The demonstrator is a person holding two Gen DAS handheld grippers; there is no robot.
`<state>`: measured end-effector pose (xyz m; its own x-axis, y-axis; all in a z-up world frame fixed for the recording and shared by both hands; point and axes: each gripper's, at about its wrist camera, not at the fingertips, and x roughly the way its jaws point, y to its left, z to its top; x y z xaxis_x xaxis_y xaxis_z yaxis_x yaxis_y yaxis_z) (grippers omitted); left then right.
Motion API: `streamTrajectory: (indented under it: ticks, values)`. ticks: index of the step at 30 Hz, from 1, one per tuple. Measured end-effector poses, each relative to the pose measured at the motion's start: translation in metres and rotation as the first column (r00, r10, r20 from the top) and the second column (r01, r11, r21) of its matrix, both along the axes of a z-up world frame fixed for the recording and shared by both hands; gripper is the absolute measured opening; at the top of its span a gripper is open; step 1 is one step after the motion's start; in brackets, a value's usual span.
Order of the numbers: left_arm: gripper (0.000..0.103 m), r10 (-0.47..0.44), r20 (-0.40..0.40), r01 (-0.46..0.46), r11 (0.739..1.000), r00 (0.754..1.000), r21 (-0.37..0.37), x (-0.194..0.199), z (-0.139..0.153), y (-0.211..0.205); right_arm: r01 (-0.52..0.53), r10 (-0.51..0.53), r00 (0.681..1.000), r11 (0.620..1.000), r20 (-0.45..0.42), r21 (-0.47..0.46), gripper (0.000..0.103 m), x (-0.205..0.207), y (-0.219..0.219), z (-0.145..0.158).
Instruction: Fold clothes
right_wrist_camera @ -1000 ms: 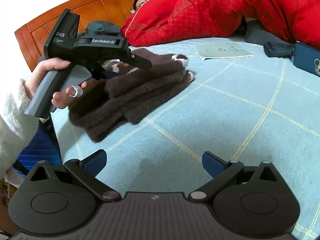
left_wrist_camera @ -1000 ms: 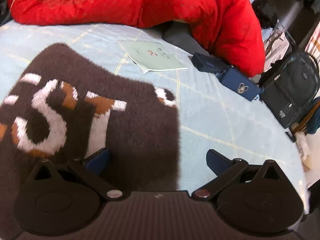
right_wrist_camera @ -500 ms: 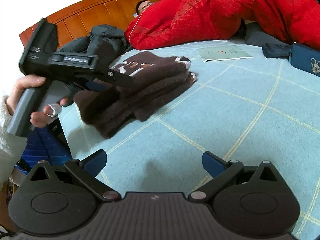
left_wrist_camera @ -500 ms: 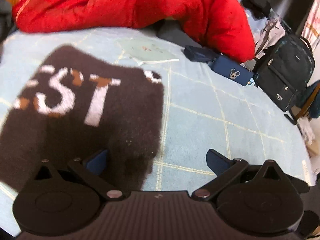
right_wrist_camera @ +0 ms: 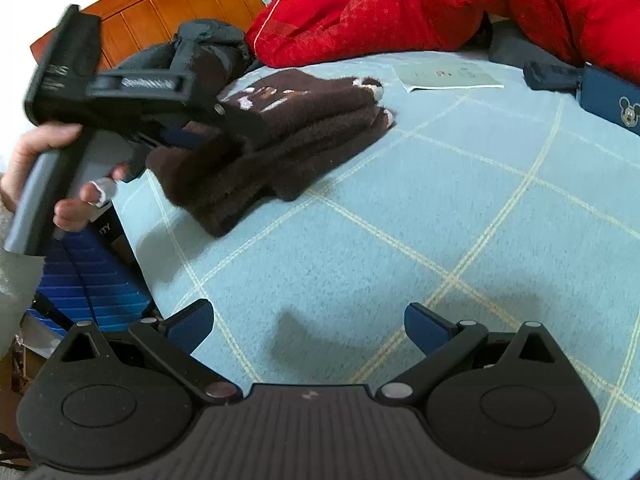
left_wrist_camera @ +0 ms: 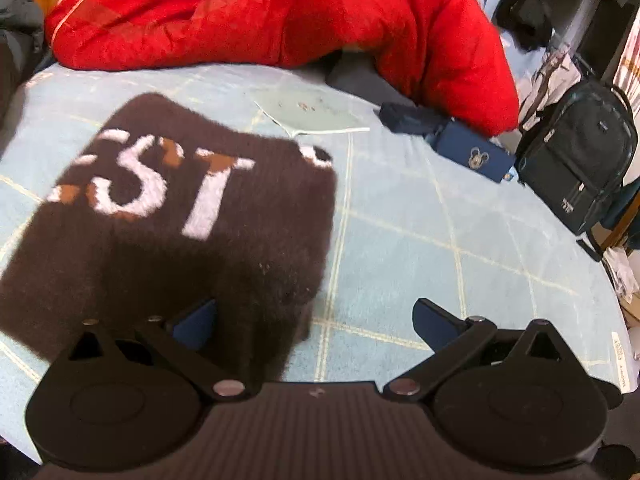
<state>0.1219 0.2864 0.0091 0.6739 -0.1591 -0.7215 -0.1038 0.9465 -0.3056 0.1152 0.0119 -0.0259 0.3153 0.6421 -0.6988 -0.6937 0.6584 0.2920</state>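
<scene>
A folded dark brown fuzzy sweater [left_wrist_camera: 192, 216] with white and orange letters lies on the light blue checked bed cover [left_wrist_camera: 400, 248]. It also shows in the right wrist view [right_wrist_camera: 280, 136] as a stacked bundle near the bed's left edge. My left gripper [left_wrist_camera: 312, 320] is open and empty, above the sweater's near edge, its left finger over the fabric. In the right wrist view the left gripper's body [right_wrist_camera: 120, 92] hovers over the sweater's near end. My right gripper [right_wrist_camera: 306, 326] is open and empty above bare bed cover, well to the right of the sweater.
A person in a red jacket [left_wrist_camera: 280, 12] lies across the far side of the bed. A pale booklet [left_wrist_camera: 316, 114] and a navy Mickey pouch [left_wrist_camera: 472, 156] lie beyond the sweater. A black backpack [left_wrist_camera: 580, 160] stands off the right edge. A wooden headboard [right_wrist_camera: 160, 4] is at left.
My left gripper has pulled back and risen from the sweater, so more of it shows. The sweater stays folded on the bed. My right gripper has barely moved.
</scene>
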Motion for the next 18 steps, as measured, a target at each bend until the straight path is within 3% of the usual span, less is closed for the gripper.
streamTrajectory:
  ticks: [8,15,18]
  values:
    - [0.102,0.033,-0.034,-0.034,0.999,0.999,-0.035,-0.013,-0.016,0.002,0.011,-0.011,1.000,1.000,-0.002,0.004,0.103,-0.002,-0.003,0.002]
    - [0.102,-0.007,0.057,0.004,0.998,0.998,0.067,-0.037,0.006,-0.017,0.020,-0.020,1.000,1.000,-0.016,-0.009,0.103,-0.002,-0.003,-0.001]
    - [0.102,0.007,0.101,-0.017,0.996,0.995,0.093,-0.026,0.016,-0.019,0.017,-0.017,1.000,1.000,-0.023,-0.010,0.103,-0.003,-0.001,-0.002]
